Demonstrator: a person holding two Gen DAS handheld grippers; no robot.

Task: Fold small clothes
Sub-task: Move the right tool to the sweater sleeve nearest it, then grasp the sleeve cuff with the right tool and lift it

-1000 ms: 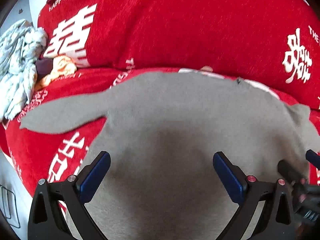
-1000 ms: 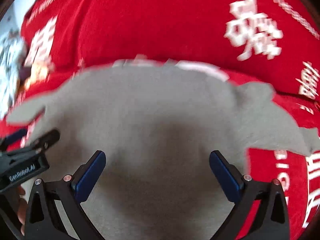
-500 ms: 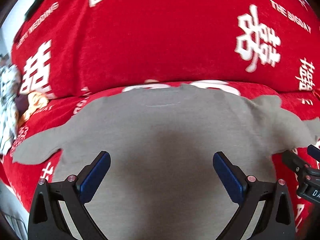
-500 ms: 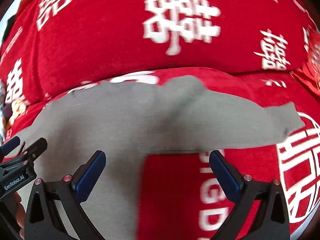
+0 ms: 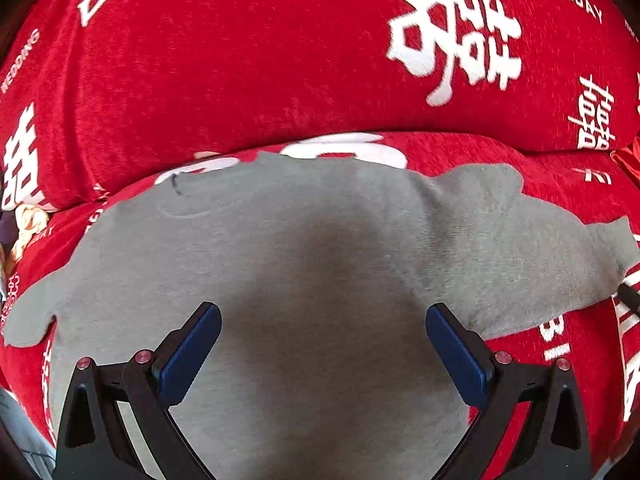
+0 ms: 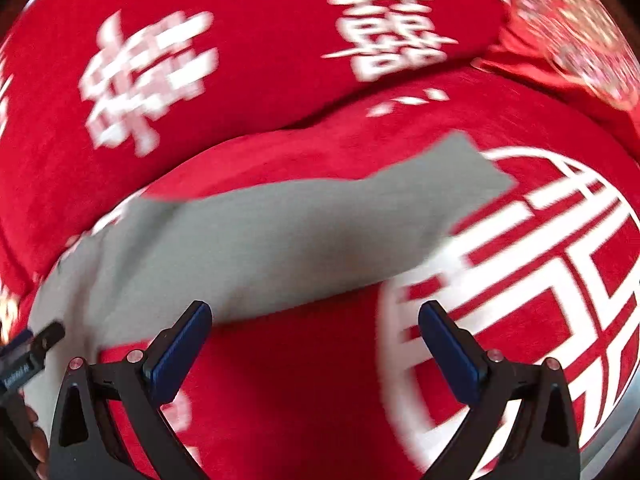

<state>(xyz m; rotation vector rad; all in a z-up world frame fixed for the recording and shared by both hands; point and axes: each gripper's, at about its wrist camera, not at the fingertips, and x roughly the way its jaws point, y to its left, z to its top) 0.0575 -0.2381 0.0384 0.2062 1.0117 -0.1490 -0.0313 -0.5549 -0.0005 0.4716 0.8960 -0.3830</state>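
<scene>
Red plush sofa cover [image 5: 240,80] w/ white printed characters over seat & backrest; red patterned cushion [image 6: 568,32] at right end. Bright daylight, soft shadows.

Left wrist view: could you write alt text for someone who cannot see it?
A small grey long-sleeved top lies spread flat on a red cover printed with white characters. The open left gripper hovers over its middle, holding nothing.
</scene>
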